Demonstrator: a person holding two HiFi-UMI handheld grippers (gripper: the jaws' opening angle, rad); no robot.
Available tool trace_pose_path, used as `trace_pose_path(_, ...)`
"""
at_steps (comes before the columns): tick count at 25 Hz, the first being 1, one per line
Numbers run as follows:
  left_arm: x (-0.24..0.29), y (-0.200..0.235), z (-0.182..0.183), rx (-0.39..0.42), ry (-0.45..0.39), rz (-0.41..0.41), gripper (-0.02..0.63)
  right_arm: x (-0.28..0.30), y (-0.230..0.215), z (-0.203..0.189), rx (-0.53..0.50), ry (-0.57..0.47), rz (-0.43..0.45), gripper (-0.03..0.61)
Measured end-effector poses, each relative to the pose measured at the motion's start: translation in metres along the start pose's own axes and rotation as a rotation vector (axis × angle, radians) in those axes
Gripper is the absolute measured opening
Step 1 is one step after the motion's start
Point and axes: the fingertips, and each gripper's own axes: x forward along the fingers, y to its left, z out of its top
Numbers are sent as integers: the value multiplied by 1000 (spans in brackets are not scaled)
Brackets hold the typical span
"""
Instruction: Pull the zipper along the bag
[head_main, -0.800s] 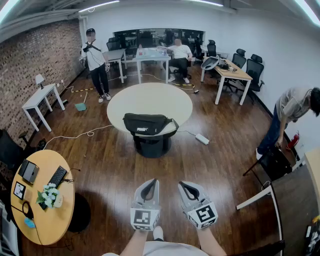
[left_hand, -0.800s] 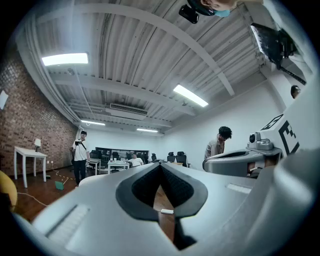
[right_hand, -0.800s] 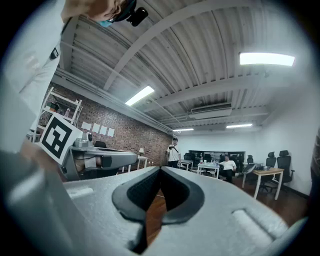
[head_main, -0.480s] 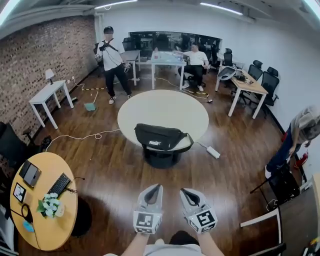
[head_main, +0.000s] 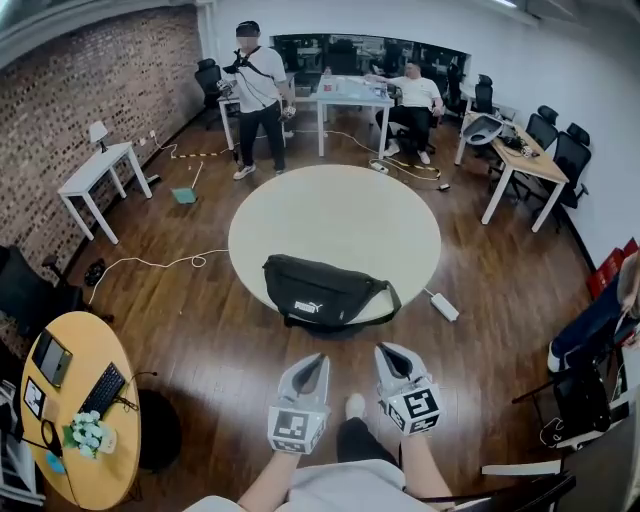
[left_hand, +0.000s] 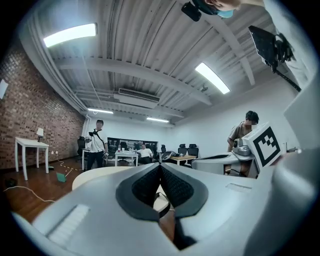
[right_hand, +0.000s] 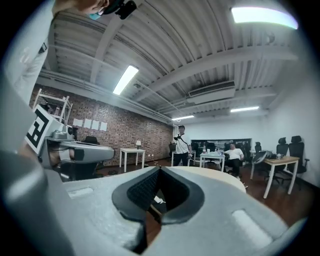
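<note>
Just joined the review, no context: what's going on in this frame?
A person holds a gripper in each hand: the left gripper and the right gripper. Both are shut and empty, held low in front of the body. The black bag lies at the near edge of the round white table, ahead of both grippers. Neither gripper touches it, so the zipper pull has not yet begun.
</note>
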Motion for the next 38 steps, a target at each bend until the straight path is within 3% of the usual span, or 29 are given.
trace_pose_path(6,155,17,10,-5,56,-35,17,96,-149,-11,43,69,-10,-9)
trace_pose_path(12,241,18,-55,2,238,-44,17,163,-228,-114,94,373,53,-9)
trace_pose_path(17,273,26,-108,-8,370,-55,17,223,-250,-198,28,586,186,-9)
trace_pose_path(23,305,17,-169,-46,520,-149,49,281,-237,-277,-118,832,475,-9)
trace_pose_path(25,316,13,-185,-54,565,-179,66,287,-245,-307,-120,962,512,-9)
trace_pose_path(28,331,12,-207,-69,630,-187,80,285,-241,-332,-34,1102,607,-8)
trace_pose_path(30,341,14,-222,-6,666,-203,127,287,-239,-335,69,1120,659,-8)
trace_pose_path(33,360,22,-244,150,718,-227,204,290,-241,-334,188,1104,706,-8)
trace_pose_path(36,377,27,-272,300,794,-273,219,289,-240,-334,185,1106,699,-8)
trace_pose_path(38,387,29,-291,446,824,-305,211,289,-240,-334,177,1098,677,-8)
